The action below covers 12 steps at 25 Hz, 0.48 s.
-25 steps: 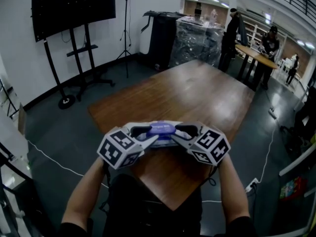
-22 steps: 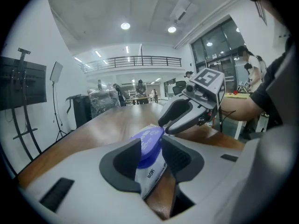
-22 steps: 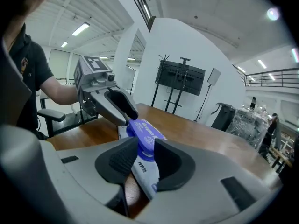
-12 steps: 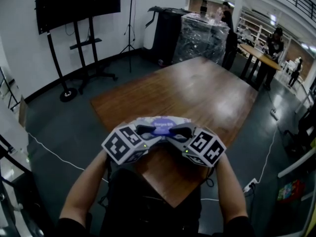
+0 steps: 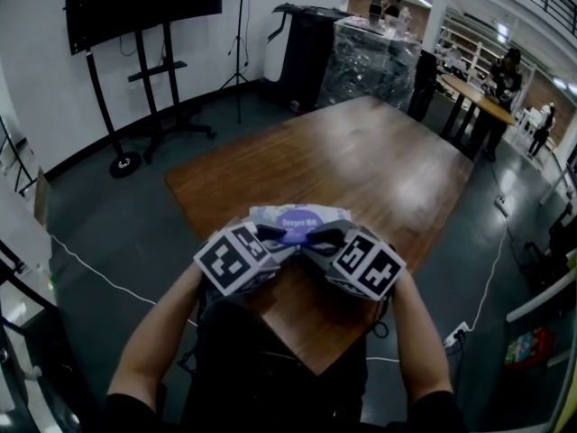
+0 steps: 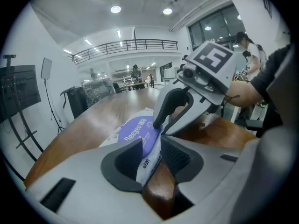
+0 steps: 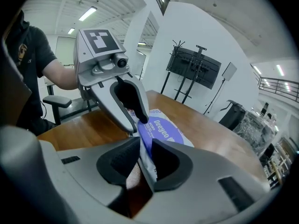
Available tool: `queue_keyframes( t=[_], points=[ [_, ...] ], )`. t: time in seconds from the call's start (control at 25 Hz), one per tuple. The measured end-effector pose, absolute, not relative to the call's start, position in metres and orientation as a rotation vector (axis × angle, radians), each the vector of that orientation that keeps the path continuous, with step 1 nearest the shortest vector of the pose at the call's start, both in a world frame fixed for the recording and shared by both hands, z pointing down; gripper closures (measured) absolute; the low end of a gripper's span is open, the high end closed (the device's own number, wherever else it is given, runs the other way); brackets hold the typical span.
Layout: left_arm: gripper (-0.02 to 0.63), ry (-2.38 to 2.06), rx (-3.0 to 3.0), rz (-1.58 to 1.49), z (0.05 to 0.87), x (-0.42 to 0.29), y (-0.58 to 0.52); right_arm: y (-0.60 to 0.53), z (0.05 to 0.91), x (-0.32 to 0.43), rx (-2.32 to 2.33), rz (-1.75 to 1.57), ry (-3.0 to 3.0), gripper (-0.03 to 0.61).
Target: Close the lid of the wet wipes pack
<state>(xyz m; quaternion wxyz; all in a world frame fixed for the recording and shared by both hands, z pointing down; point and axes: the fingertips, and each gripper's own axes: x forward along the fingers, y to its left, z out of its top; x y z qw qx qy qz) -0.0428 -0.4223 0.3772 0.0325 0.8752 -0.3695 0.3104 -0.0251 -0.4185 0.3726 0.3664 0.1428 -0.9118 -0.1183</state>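
The wet wipes pack [image 5: 298, 217] is white with a purple oval lid [image 6: 136, 130] that looks flat. It sits low over the near end of the wooden table [image 5: 361, 165]. My left gripper [image 5: 275, 234] has the pack's near-left edge between its jaws [image 6: 150, 146], which are closing on it. My right gripper [image 5: 317, 237] pinches the pack's other near edge [image 7: 145, 148], and its jaws are closing too. A right gripper finger [image 6: 170, 104] rests its tip on the lid. A left gripper finger [image 7: 133, 106] reaches the lid's rim.
The table's near corner [image 5: 311, 368] points at the person. A dark screen on a stand [image 5: 144, 3] is at the far left. A plastic-wrapped stack [image 5: 374, 57] stands behind the table. People stand at another table [image 5: 478, 102] at the far right. A white cable [image 5: 90, 287] runs across the floor.
Both grippers have come down toward the table with the pack between them. The two marker cubes now sit closer together.
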Motion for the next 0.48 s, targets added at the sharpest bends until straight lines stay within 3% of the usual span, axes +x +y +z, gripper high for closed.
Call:
queue_keyframes(
  t=[0.48],
  points=[
    [0.494, -1.263, 2.749, 0.782, 0.355, -0.040, -0.416, -0.417, 0.360, -0.020, 0.488, -0.308, -2.443, 0.498]
  ],
)
